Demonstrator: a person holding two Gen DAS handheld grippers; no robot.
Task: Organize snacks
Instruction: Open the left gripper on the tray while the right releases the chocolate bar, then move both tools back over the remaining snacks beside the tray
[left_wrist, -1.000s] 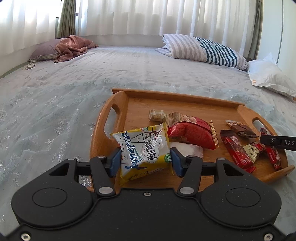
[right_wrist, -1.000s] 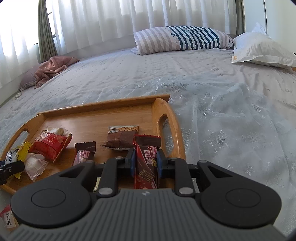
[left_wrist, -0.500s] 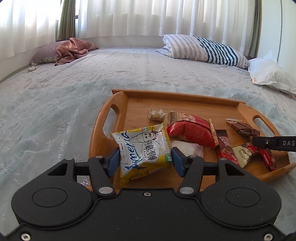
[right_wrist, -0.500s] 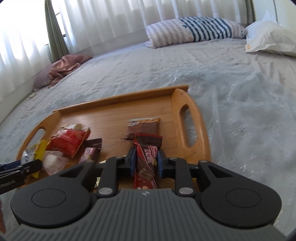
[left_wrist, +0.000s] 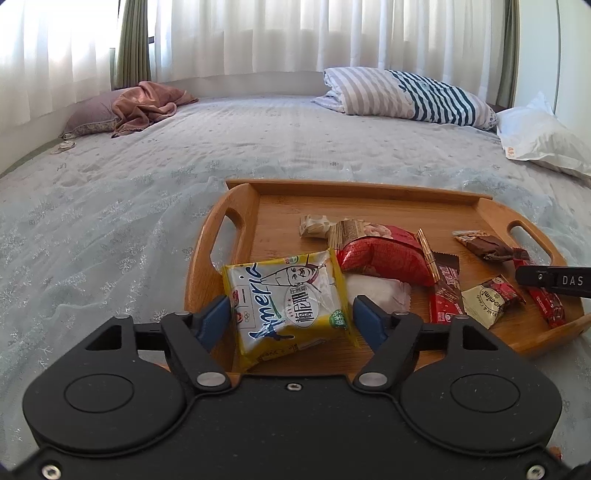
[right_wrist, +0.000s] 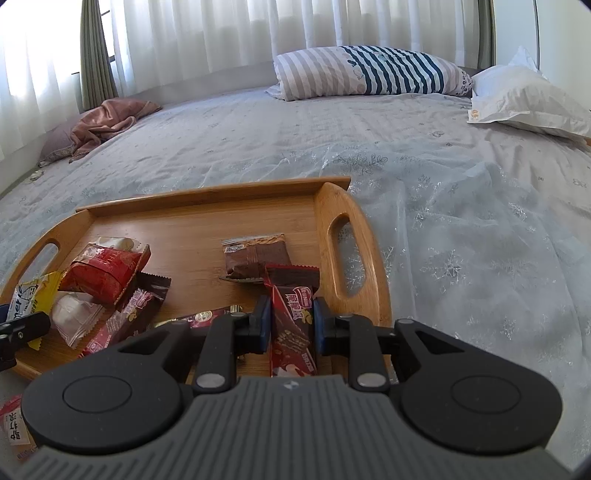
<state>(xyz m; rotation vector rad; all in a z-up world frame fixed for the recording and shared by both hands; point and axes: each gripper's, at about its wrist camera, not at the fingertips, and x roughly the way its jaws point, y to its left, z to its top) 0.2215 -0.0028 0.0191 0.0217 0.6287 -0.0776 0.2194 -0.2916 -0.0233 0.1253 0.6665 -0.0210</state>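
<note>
- Two grippers work at the near edge of the wooden tray (left_wrist: 236, 206), one at each end, likely so each can set down a snack without crossing the other.
- Left gripper (left_wrist: 290, 319): fingers wide apart, the blue pads (left_wrist: 216, 317) flanking the yellow packet (left_wrist: 288, 306). The left pad looks to touch the wrapper; the right pad shows a gap. Judged released or nearly so, the packet resting on the tray's near-left corner.
- Right gripper (right_wrist: 291, 321): fingers close together, clamped on a red bar (right_wrist: 291, 325) held upright over the tray's right end, beside the handle (right_wrist: 343, 254).
- Mid tray: white pouch (left_wrist: 376, 291), red bag (left_wrist: 380, 254), brown wafer (right_wrist: 256, 256), loose and overlapping.
- One wrapper (right_wrist: 14, 428) lies off the tray, near-left.
- Beyond: bedspread (right_wrist: 461, 221), striped pillow (right_wrist: 369, 72).
</note>
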